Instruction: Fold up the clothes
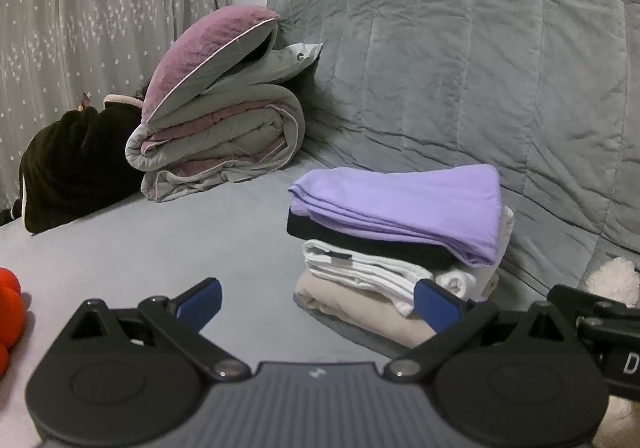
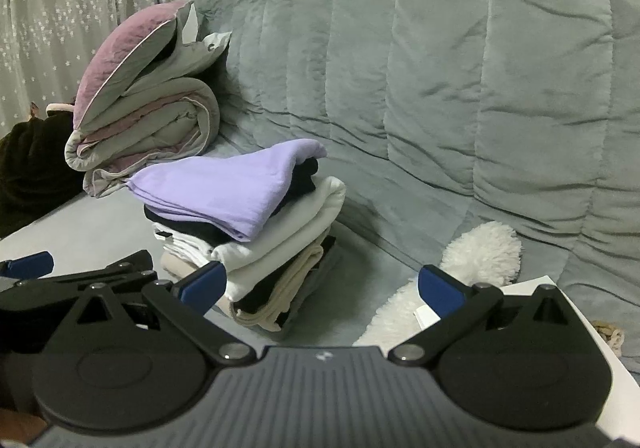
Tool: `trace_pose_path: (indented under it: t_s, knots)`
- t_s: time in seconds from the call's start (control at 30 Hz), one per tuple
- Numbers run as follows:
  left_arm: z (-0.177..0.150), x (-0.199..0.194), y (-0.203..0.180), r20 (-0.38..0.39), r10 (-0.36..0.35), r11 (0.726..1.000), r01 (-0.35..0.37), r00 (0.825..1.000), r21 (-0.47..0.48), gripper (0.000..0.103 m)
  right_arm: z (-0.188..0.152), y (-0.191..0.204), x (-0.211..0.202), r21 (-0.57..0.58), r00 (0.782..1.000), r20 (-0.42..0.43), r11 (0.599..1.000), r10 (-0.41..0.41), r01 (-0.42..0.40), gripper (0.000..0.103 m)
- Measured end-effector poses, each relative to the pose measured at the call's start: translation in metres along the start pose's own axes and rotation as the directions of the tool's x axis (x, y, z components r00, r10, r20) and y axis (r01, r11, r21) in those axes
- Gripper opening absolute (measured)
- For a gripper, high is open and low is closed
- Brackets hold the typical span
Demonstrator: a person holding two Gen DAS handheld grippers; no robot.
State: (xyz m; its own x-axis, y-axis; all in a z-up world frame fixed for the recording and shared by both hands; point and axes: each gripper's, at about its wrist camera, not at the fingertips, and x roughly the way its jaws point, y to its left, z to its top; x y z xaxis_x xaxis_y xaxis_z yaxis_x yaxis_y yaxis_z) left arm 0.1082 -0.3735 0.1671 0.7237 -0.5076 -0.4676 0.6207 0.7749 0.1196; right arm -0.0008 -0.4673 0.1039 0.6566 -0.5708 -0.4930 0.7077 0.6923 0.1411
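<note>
While both stand open, folded clothes (image 1: 396, 232) lie beyond the left hand-held gripper (image 1: 318, 302).

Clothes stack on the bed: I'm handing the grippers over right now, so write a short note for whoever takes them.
Left gripper: open, empty, low over the bed sheet, just before the stack.
Right gripper: open, empty, beside the left one.
Clothes stack: folded, lilac garment on top, then black, white and beige layers.
Done: every garment in view is folded and stacked.
Left: no unfolded clothes in view; look outside the frames.
</note>
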Motion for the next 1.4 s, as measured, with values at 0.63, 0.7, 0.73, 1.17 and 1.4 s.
trace_pose_path:
  t_s: [0.63, 0.7, 0.73, 1.17, 1.4]
  knots:
    - [-0.0025, 0.0016, 0.0001, -0.013, -0.022, 0.999, 0.021, 1.000, -0.035, 0.102, -0.0002, -0.0025, -0.0013, 0.014, 1.000, -0.002, 1.000, 0.002, -0.002, 0.103]
    - [-0.0032, 0.0015, 0.0009, -0.011, -0.026, 0.999, 0.026, 1.000, -0.038, 0.102, -0.0007, -0.0026, -0.0019, 0.013, 1.000, 0.000, 1.000, 0.002, -0.002, 0.103]
    - [-0.0035, 0.0017, 0.0010, -0.012, -0.027, 0.999, 0.026, 1.000, -0.039, 0.102, -0.0009, -0.0027, -0.0016, 0.013, 1.000, -0.001, 1.000, 0.003, -0.003, 0.103]
    - [-0.0053, 0.0017, -0.0002, -0.004, -0.025, 0.999, 0.025, 1.000, -0.031, 0.102, -0.0012, -0.0027, -0.0017, 0.009, 1.000, -0.004, 1.000, -0.008, 0.008, 0.103]
    - [-0.0044, 0.0010, 0.0001, 0.000, -0.026, 0.999, 0.026, 1.000, -0.033, 0.102, -0.0014, -0.0037, -0.0019, 0.020, 1.000, -0.001, 1.000, -0.004, 0.004, 0.103]
